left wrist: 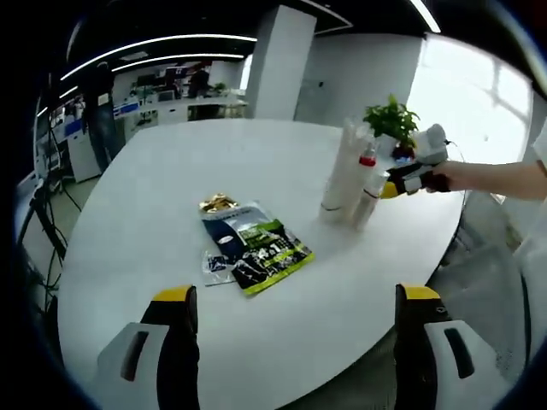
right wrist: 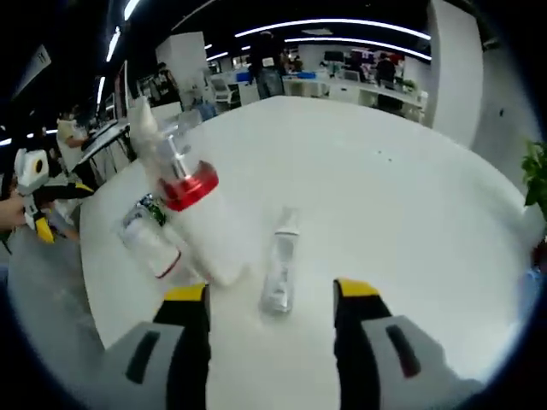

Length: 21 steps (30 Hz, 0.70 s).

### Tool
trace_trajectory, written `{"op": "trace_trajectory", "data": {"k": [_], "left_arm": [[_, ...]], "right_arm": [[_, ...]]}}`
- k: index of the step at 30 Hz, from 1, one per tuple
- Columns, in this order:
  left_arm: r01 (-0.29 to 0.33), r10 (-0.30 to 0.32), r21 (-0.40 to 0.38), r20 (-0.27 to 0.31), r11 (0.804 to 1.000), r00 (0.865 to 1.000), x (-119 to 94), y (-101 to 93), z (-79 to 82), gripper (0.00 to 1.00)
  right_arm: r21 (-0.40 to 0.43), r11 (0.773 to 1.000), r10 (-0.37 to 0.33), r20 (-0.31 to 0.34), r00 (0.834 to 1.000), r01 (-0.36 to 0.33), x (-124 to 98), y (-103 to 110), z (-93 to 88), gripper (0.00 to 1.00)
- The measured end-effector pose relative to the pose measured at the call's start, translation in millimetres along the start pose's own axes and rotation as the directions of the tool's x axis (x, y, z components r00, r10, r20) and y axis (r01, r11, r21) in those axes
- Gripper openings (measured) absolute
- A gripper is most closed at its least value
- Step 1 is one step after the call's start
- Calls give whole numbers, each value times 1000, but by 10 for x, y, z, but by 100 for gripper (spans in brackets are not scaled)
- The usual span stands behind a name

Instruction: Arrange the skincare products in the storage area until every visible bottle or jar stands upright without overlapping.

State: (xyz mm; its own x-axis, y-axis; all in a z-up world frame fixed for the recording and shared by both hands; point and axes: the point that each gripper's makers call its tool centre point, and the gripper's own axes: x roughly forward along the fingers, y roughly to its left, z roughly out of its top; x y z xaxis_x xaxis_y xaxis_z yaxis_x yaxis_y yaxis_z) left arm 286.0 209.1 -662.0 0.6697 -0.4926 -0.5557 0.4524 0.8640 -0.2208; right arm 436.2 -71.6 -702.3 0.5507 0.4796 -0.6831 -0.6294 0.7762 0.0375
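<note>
Left gripper view, left to right: the left gripper (left wrist: 299, 307) hangs over the near edge of a white table (left wrist: 154, 205), its two yellow-tipped jaws spread wide apart with nothing between them. Ahead of the jaws, roughly mid-table, a dark sachet pack (left wrist: 255, 245) with green print lies flat, its long axis running diagonally from upper left to lower right in the view; a small clear packet (left wrist: 217, 266) lies touching its left edge. Further right, a cluster of pale bottles (left wrist: 346, 175) stands near the far right edge of the table, long axes upright, one with a red collar. Behind the cluster is a potted plant (left wrist: 391, 120). At the right, the right gripper (left wrist: 395, 188) reaches in, held by a person's hand (left wrist: 440, 179), close against the bottle cluster. Right gripper view, left to right: the left gripper (right wrist: 38, 201) appears at the far left edge. A small tube (right wrist: 152, 243) lies on its side on the table. Next to it a white pump bottle (right wrist: 201, 226) with a red collar leans up-left in the view; whether it is upright cannot be told. To its right a clear slim bottle (right wrist: 280, 269) lies flat, cap pointing away from the camera, long axis nearly in line with the jaws. The right gripper's jaws (right wrist: 272, 295) are apart and unloaded, straddling the near end of that bottle without gripping it.
</note>
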Motion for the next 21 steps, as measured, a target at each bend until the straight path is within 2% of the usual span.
{"op": "trace_trajectory", "data": {"k": [11,15,21], "left_arm": [[-11,11,-15,-10,1000,1000,34,41,-22,94],[-14,14,-21,-16,1000,1000,44,51,-41,94],[-24,24,-31,-15,999,1000,48,86,-43,94]], "right_arm": [[-28,1000,14,-48,999,-15,361,-118,77,43],[-29,999,38,-74,996,-41,451,-113,86,33],[-51,998,43,-103,994,-48,564,-116,117,32]]}}
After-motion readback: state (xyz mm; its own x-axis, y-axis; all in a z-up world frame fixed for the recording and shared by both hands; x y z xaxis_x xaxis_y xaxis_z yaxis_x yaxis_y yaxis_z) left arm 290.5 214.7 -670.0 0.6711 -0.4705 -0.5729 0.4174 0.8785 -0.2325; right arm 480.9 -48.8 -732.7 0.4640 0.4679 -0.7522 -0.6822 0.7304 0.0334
